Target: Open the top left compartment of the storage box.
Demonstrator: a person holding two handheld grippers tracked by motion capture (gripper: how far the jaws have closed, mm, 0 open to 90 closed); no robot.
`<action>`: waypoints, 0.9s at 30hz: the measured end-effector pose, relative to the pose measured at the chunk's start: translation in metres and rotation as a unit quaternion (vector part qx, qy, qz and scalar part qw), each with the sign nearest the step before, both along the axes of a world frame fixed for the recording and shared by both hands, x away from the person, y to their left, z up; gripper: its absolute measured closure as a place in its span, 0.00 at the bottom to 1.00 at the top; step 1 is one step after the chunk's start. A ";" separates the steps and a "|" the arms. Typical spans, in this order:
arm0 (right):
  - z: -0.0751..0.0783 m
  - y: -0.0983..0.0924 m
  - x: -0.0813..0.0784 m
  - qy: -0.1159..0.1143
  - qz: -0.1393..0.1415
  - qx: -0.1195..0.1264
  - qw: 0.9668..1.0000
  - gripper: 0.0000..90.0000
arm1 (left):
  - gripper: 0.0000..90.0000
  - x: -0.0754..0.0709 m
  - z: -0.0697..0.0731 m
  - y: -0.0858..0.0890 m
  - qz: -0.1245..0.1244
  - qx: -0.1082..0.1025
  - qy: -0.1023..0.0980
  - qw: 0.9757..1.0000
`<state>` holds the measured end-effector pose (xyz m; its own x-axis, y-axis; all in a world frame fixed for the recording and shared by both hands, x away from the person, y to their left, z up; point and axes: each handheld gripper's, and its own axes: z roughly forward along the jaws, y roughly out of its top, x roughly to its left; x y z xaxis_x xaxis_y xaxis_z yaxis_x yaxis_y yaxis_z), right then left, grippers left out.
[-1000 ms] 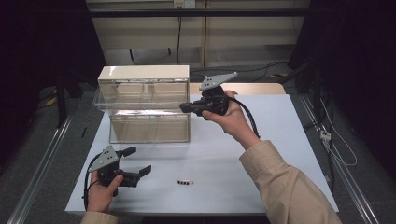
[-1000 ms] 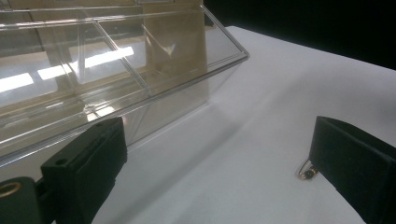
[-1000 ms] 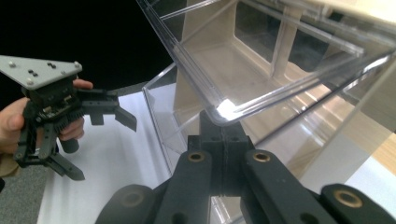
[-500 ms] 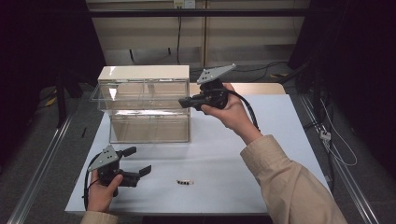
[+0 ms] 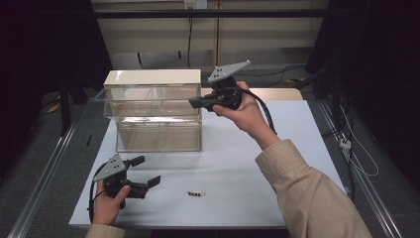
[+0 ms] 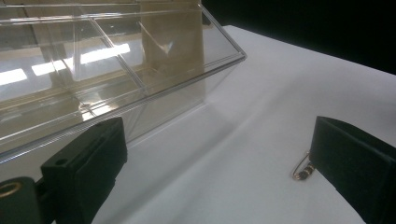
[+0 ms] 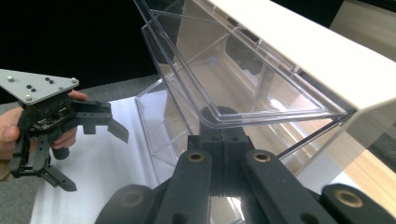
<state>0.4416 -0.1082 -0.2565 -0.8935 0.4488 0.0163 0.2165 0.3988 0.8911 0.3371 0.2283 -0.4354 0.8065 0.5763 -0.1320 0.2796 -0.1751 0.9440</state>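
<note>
Right gripper view: clear tilted drawer (image 7: 243, 84)

The right claw (image 5: 194, 103) is raised in the right hand (image 5: 242, 106), pointing level toward the left of the high view, its jaws closed together. The grey three-cornered plate (image 5: 228, 71) on top of it tilts upward, and its cable (image 5: 261, 110) loops back past the wrist. The sleeved right forearm (image 5: 302, 183) slants up to it. Well below and to the left of that claw, the left hand (image 5: 110, 201) holds the left claw (image 5: 147, 172) low with its jaws spread wide.
</note>
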 end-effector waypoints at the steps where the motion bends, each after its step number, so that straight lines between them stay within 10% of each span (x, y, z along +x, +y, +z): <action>1: 0.001 0.000 0.000 0.002 0.000 0.003 1.000 1.00 | 0.04 0.000 0.000 0.000 0.000 0.000 0.000 1.000; 27: 0.010 0.001 0.017 0.011 0.000 0.005 1.000 1.00 | 0.04 0.000 0.001 -0.001 -0.003 -0.005 0.002 1.000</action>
<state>0.4585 -0.1069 -0.2461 -0.8926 0.4491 0.0397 0.2358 0.3900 0.8901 0.3368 0.2276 -0.4348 0.8098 0.5694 -0.1415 0.2826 -0.1673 0.9445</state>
